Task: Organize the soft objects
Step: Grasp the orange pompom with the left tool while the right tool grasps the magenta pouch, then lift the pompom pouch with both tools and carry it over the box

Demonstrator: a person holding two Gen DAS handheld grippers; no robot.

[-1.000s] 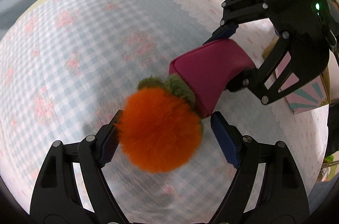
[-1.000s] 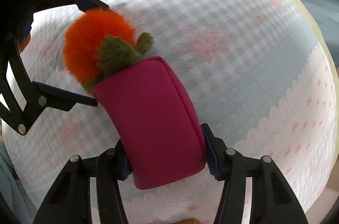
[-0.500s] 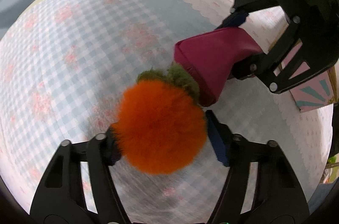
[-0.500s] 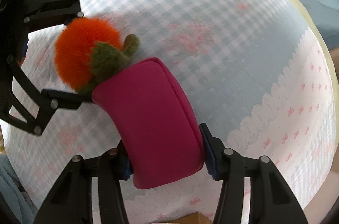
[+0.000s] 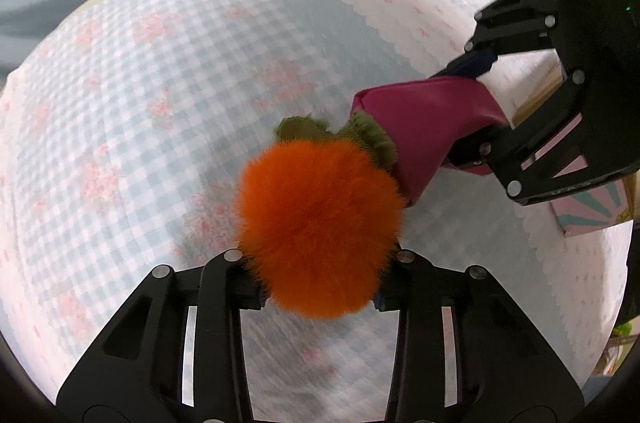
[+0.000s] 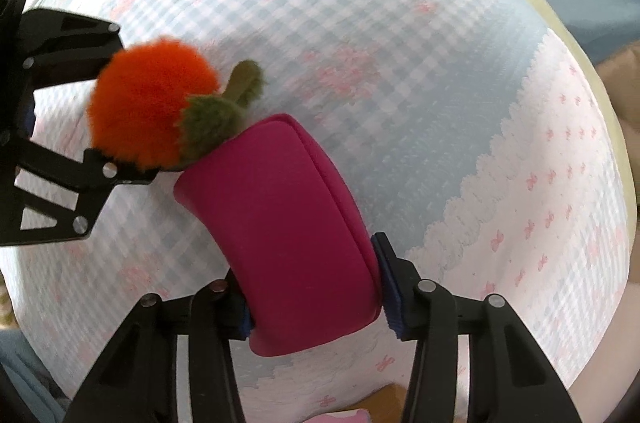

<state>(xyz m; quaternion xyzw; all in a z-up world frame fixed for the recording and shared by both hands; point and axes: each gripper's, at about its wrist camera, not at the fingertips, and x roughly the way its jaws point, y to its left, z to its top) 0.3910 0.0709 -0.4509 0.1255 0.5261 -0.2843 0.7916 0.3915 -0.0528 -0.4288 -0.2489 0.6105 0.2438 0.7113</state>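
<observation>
The right gripper [image 6: 316, 297] clamps a magenta pouch [image 6: 288, 235] whose mouth at 11 o'clock takes the green leaves [image 6: 212, 121] of a fluffy orange plush fruit [image 5: 318, 227]. The left gripper [image 5: 318, 293], its jaws just closed, squeezes that fruit above the gingham bedspread [image 5: 160, 83]; fur hides its pads.

Two fisheye views are given, each taken from a wrist mount just behind a pair of tongs and aimed along them. From the left wrist, the checked cloth [image 5: 168, 95] is looked down on steeply and from close by, with the left tongs [image 5: 319, 293] filling the near edge. From the right wrist, the same cloth is viewed almost straight down, the right tongs [image 6: 316, 311] at the near edge. The orange plush [image 5: 316, 227] and the magenta pouch [image 6: 288, 231] are shared by both views, and each pair of tongs is caught in the other's view.
</observation>
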